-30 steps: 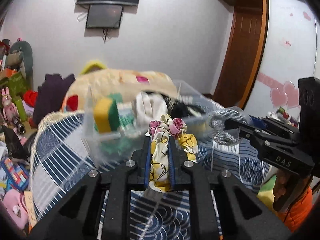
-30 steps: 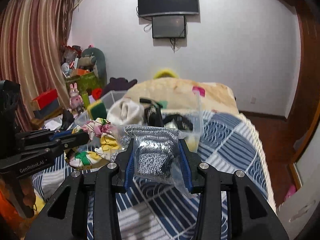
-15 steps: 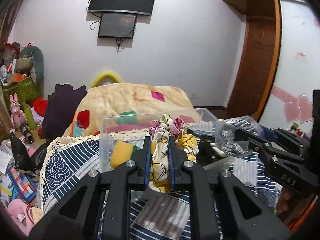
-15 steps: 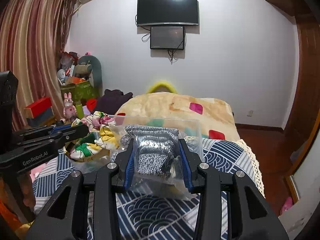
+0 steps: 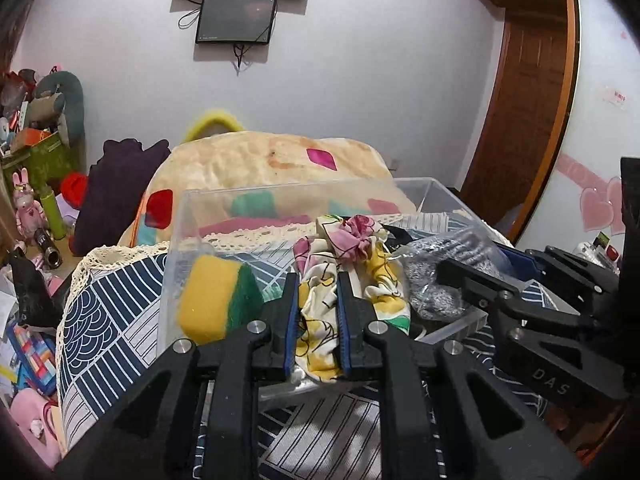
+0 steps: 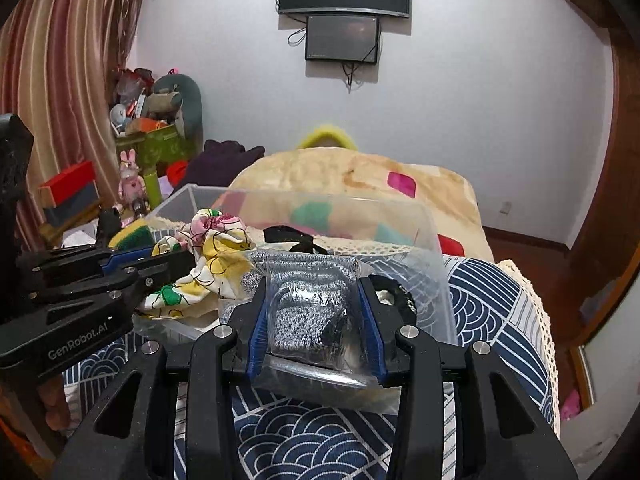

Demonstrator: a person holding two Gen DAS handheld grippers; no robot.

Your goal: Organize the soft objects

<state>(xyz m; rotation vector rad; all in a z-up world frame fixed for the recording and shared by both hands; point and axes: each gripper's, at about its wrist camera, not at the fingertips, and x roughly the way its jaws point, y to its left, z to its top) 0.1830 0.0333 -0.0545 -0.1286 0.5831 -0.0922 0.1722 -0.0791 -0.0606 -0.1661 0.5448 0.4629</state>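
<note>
My left gripper (image 5: 318, 322) is shut on a floral yellow, white and pink cloth (image 5: 348, 264), held over the near edge of a clear plastic bin (image 5: 280, 196) on the bed. My right gripper (image 6: 316, 322) is shut on a clear bag of grey knit fabric (image 6: 308, 300), also at the bin's near edge. Each gripper shows in the other's view: the right gripper (image 5: 472, 280) beside the cloth, the left gripper (image 6: 160, 258) with the cloth (image 6: 208, 252). A yellow-green sponge (image 5: 218, 300) and a black item (image 6: 292, 238) lie in the bin (image 6: 400, 204).
The bed has a navy and white patterned cover (image 6: 484, 304) and a cream quilt (image 5: 272, 160) behind the bin. Toys and boxes (image 6: 156, 128) crowd the left side. A wooden door (image 5: 524, 112) stands at the right. Two screens (image 6: 344, 12) hang on the wall.
Both grippers have moved closer to the bin and lower, still holding their items. The bin's inside and the sponge are now nearer and larger in view.
</note>
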